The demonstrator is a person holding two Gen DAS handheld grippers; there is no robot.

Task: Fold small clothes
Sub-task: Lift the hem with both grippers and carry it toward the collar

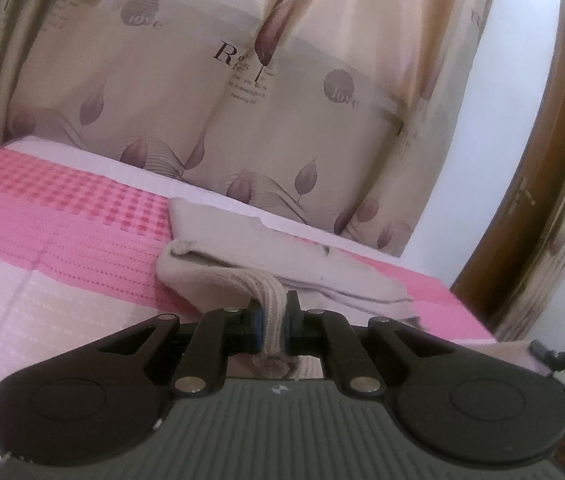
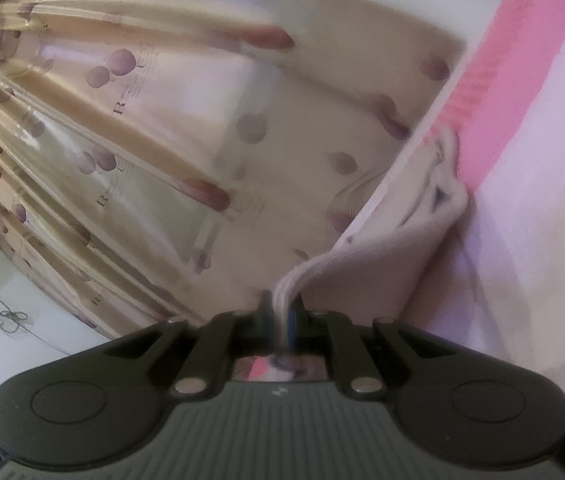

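Pinching the ribbed hem of the beige garment (image 1: 218, 240) in both tools: left tool (image 1: 272, 312) and right tool (image 2: 281, 312) are each clenched on a bunched strip of it, which is the right place to hold, since the knit looks light, soft and floppy, so I'd expect sag between the grips and some stretch if I pull apart. From each tool the cloth runs forward and drapes onto the pink-and-white bed (image 1: 62, 216), curtain (image 1: 242, 80) behind.

Beige ribbed garment (image 1: 218, 248) on a pink-and-white checked bedspread (image 1: 62, 200); cream curtain (image 1: 242, 100) with mauve leaf print
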